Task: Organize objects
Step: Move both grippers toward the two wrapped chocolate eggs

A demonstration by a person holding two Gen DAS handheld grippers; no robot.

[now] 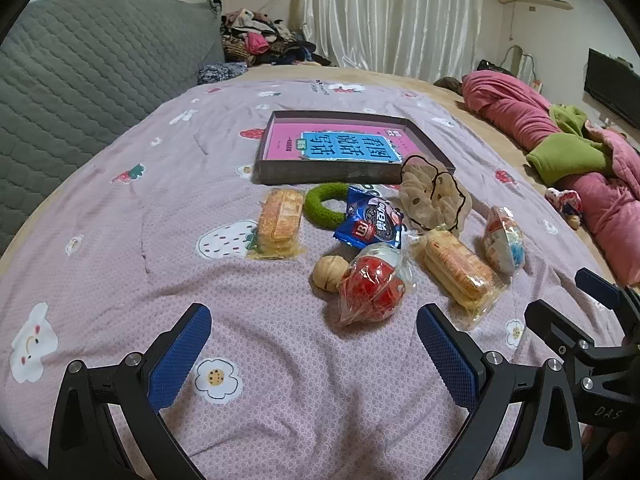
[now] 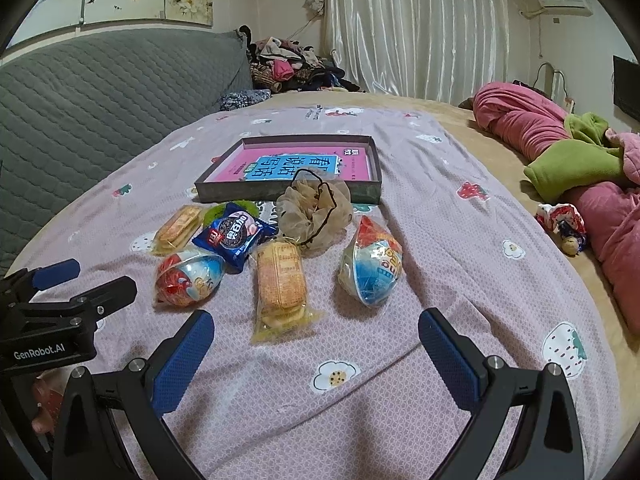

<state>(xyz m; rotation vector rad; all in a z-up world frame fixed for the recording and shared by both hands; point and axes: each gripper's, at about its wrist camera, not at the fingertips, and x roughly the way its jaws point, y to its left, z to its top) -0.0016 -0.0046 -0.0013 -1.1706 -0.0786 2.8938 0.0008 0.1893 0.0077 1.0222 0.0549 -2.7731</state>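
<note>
My left gripper [image 1: 314, 344] hangs open over the lilac bedspread, just short of a red toy egg in plastic [image 1: 374, 284] and a small tan ball [image 1: 328, 274]. My right gripper [image 2: 316, 344] is also open, with a cracker pack [image 2: 280, 280] just beyond its fingers and a blue-and-red egg [image 2: 372, 268] ahead to the right. Further back lie a second cracker pack [image 1: 280, 224], a green ring [image 1: 320, 208], a blue cookie packet [image 1: 370, 226] and a beige mesh scrunchie [image 1: 434, 196]. Behind them a shallow dark box [image 1: 340, 174] holds a pink book [image 1: 340, 142].
A grey quilted headboard [image 1: 88, 80] rises on the left. Rolled pink and green bedding [image 2: 568, 160] lies along the right side, with a small toy [image 2: 564, 224] beside it. Clothes are piled in the far corner [image 1: 260, 40] by white curtains.
</note>
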